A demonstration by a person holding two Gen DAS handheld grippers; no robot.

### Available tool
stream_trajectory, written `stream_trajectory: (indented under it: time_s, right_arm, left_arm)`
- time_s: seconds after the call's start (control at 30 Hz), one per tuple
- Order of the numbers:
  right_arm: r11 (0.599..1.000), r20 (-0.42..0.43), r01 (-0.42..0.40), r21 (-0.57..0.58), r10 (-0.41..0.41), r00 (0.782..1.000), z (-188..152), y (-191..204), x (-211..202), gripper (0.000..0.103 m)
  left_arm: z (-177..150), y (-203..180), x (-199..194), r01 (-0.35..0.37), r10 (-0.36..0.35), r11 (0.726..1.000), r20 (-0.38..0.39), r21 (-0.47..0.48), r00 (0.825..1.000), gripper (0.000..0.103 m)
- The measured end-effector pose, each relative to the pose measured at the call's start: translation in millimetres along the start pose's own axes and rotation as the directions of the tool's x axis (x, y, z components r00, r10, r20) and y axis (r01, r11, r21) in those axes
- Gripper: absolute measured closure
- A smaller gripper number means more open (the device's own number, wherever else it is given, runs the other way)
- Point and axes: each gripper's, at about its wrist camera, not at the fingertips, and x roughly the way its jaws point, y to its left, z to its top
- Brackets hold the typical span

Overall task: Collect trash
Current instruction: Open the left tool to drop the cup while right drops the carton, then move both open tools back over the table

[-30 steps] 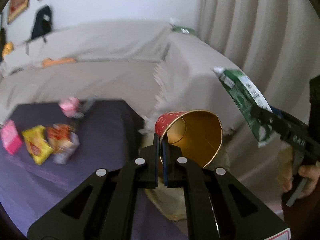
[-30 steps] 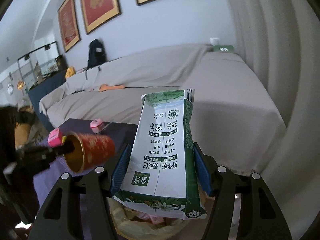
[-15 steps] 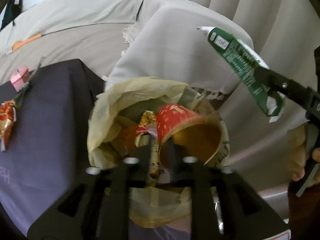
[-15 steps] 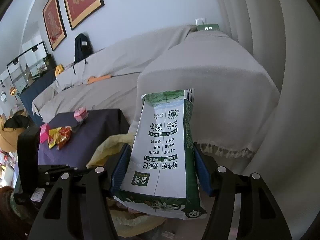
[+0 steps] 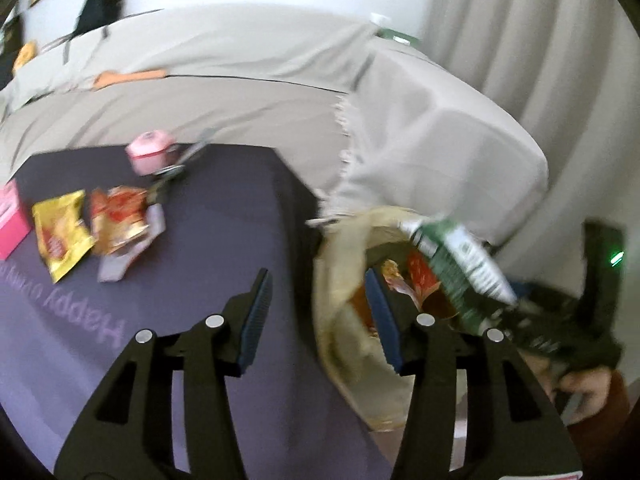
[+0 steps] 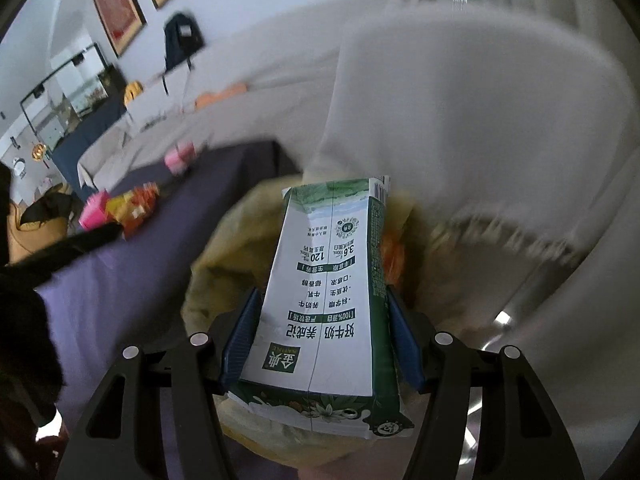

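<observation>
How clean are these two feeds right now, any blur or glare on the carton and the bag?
Left wrist view: motion-smeared, the milk carton and trash bag soft. Right wrist view: carton print sharp, the sofa cover behind it streaked; a bright glint low right. Both views bend at the edges.

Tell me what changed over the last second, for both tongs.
The left tongs have just been opening and let go of the red paper cup, which now lies in the yellow trash bag; nothing is between them. The right tongs came down over the bag, still clamped on the milk carton. The snack wrappers on the table stayed put.
</observation>
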Motion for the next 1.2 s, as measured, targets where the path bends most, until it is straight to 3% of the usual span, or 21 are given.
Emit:
stream_trajectory:
  time_s: [0.2, 0.33, 0.63, 0.77, 0.9, 1.07, 1.2]
  right_arm:
    - [0.997, -0.105, 0.041, -0.060, -0.047, 0.993, -6.6, 24.3, 50.5, 0.045]
    - [0.997, -0.096, 0.053, -0.046, -0.058, 0.994, -7.8, 22.2, 52.5, 0.045]
    - [0.999, -0.060, -0.010, 0.032, 0.012, 0.998, 0.8, 12.7, 23.3, 0.040]
    - [1.000, 0.011, -0.001, -0.016, 0.001, 1.000, 11.1, 26.6, -0.8, 0.039]
    - [0.998, 0.067, -0.048, -0.038, 0.050, 0.996, 26.0, 44.5, -11.4, 0.033]
    - [0.992, 0.051, -0.039, -0.120, 0.046, 0.998, 43.6, 83.2, 4.7, 0.033]
    - [0.985, 0.011, -0.080, -0.155, 0.083, 0.996, 55.3, 110.4, 28.1, 0.033]
  left_arm:
    - [-9.9, 39.2, -9.1, -0.035, 0.036, 0.996, 0.014, -0.087, 0.999, 0.050]
    - [-15.4, 60.1, -14.6, -0.046, 0.050, 0.991, 0.031, -0.126, 0.998, 0.050]
    - [-27.0, 100.6, -30.1, -0.076, 0.092, 0.974, 0.064, -0.212, 0.994, 0.048]
    - [-33.0, 125.9, -41.9, -0.117, 0.144, 0.958, 0.086, -0.262, 0.986, 0.046]
    - [-36.8, 151.5, -48.9, -0.158, 0.191, 0.942, 0.086, -0.295, 0.978, 0.043]
    - [-40.5, 183.2, -56.6, -0.199, 0.237, 0.928, 0.087, -0.315, 0.968, 0.043]
    - [-37.1, 207.0, -61.7, -0.210, 0.252, 0.918, 0.084, -0.337, 0.964, 0.043]
